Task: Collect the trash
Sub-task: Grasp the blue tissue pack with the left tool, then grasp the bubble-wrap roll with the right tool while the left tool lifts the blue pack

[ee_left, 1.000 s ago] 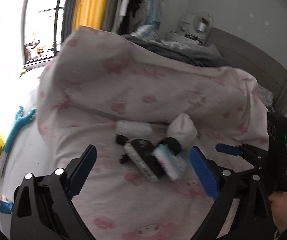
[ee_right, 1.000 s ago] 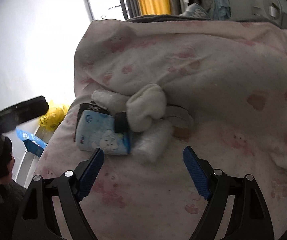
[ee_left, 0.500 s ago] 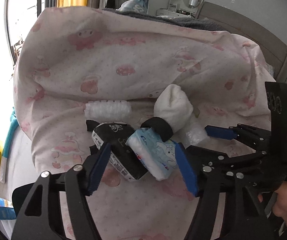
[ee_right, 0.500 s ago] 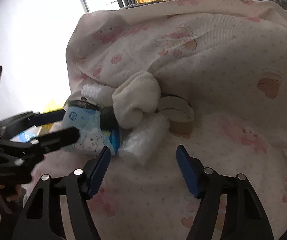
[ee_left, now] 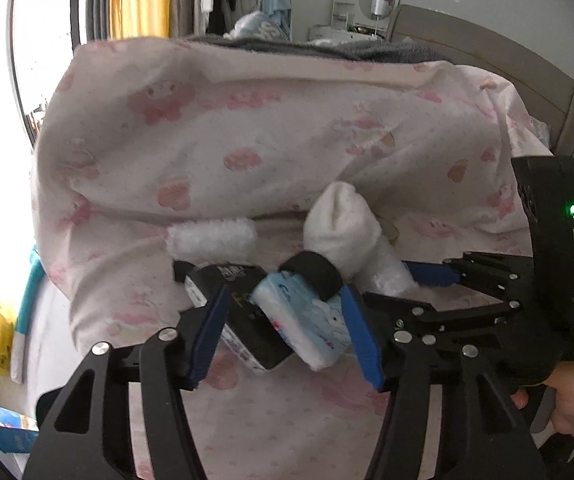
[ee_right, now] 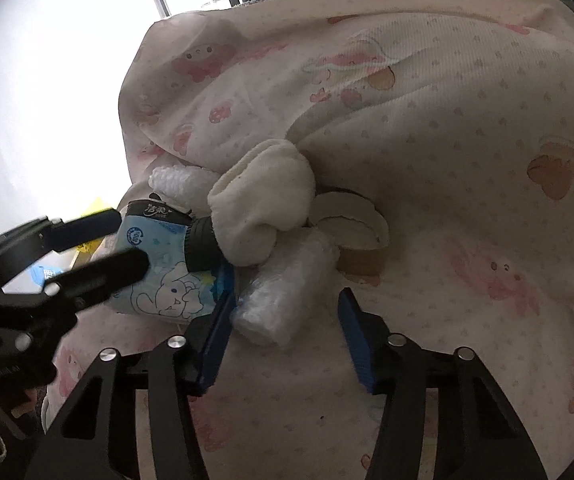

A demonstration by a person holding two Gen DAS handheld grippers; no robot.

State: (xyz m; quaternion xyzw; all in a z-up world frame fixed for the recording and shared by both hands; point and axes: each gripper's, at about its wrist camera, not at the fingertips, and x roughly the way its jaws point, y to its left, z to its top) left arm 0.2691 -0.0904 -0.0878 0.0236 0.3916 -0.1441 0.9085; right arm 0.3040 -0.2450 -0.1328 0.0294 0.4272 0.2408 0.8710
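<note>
Your trash lies in a heap on the bed, on the pink-printed quilt (ee_left: 247, 152). Counted: one blue tissue pack (ee_left: 307, 320) with a cartoon rabbit, one black pack (ee_left: 239, 320) beside it, two rolls of white bubble wrap (ee_right: 283, 292) (ee_left: 211, 236), one white sock (ee_right: 263, 204) with a black cuff on top, one tape roll (ee_right: 359, 236) behind. No container is visible to hold them. Your left gripper (ee_left: 283, 332) has just been closing; the blue and black packs sit between its fingers, and contact cannot be told. Your right gripper (ee_right: 283, 336) has likewise been closing around the near bubble wrap roll, its left pad touching, the right pad apart.
</note>
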